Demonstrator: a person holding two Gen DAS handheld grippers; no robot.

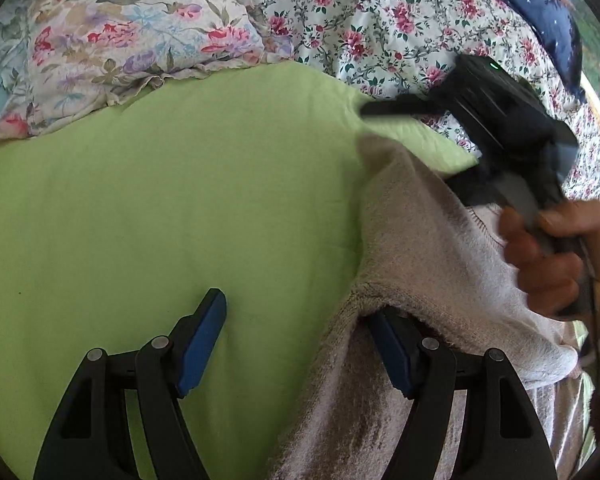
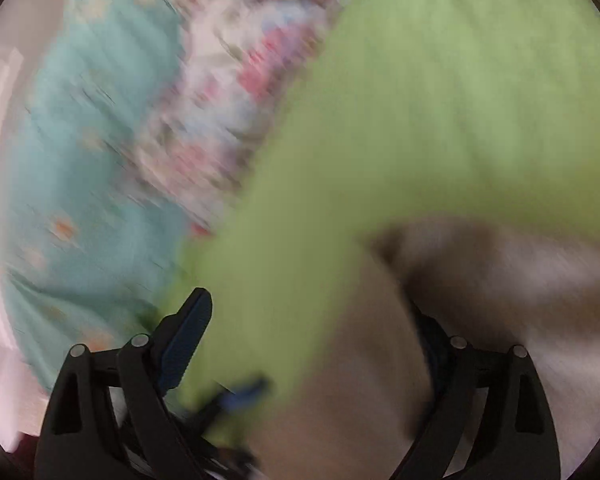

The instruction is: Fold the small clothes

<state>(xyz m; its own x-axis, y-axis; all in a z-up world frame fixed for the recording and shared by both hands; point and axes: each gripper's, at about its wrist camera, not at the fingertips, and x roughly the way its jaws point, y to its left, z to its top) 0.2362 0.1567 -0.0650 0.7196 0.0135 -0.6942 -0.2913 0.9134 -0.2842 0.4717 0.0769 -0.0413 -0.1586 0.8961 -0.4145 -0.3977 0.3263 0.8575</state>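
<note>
Left tongs [image 1: 296,344] gaping, beige knit garment [image 1: 412,264] draping over one pad, unclamped; right tongs [image 2: 316,340] gaping too, risking snagging, dragging the fold apart.

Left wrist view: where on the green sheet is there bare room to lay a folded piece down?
The light green sheet is bare across the middle and left, bordered by the pastel floral pillow above and the beige fuzzy knit garment on the right. The right side is crowded: the garment, the right gripper and the person's hand.
</note>
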